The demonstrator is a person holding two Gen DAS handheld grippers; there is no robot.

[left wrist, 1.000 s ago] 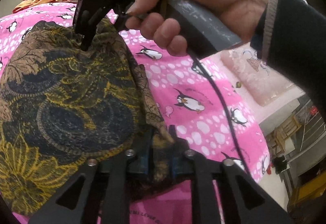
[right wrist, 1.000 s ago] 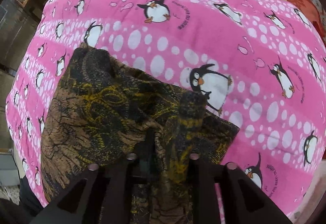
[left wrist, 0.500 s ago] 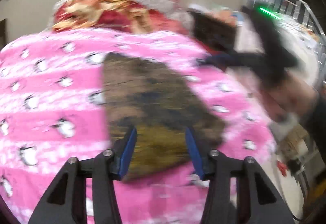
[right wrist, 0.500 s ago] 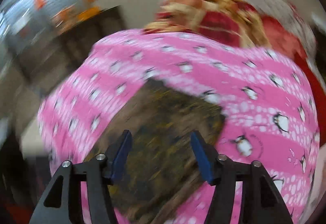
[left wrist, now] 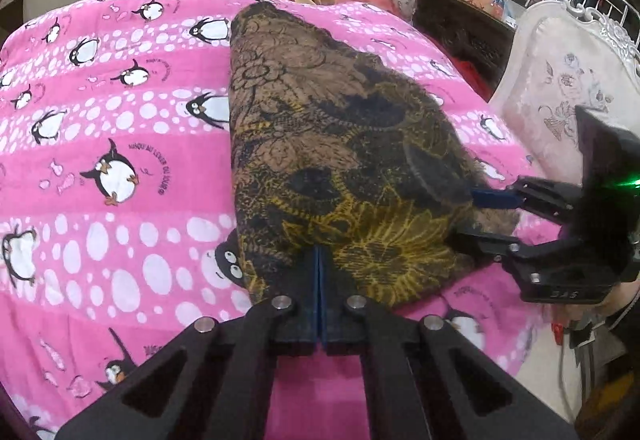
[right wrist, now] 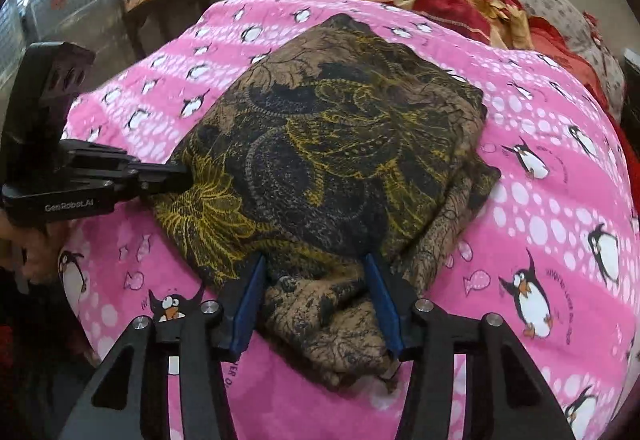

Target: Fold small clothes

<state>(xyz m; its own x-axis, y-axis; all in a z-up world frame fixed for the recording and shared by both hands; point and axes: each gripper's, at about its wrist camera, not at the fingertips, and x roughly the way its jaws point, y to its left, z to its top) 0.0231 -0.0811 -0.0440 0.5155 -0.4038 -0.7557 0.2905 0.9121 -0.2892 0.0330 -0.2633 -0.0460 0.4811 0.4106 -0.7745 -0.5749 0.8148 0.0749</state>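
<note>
**Brown patterned garment on penguin blanket**

Brown patterned garment point(left wrist: 336, 144) folded flat on pink penguin blanket point(left wrist: 120, 128). Left gripper point(left wrist: 319, 260) pressed together at the near edge, grip on cloth unclear. Right gripper point(right wrist: 316, 276) spread wide, straddling a bunched fold.

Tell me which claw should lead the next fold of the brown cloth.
Left, probably. The left claw is shut on the brown cloth at its near edge; the right claw is open, only straddling a corner.

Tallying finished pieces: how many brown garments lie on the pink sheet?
1: folded garment centred on sheet, left gripper at one edge, right gripper straddling a corner. Others may hide underneath.
</note>
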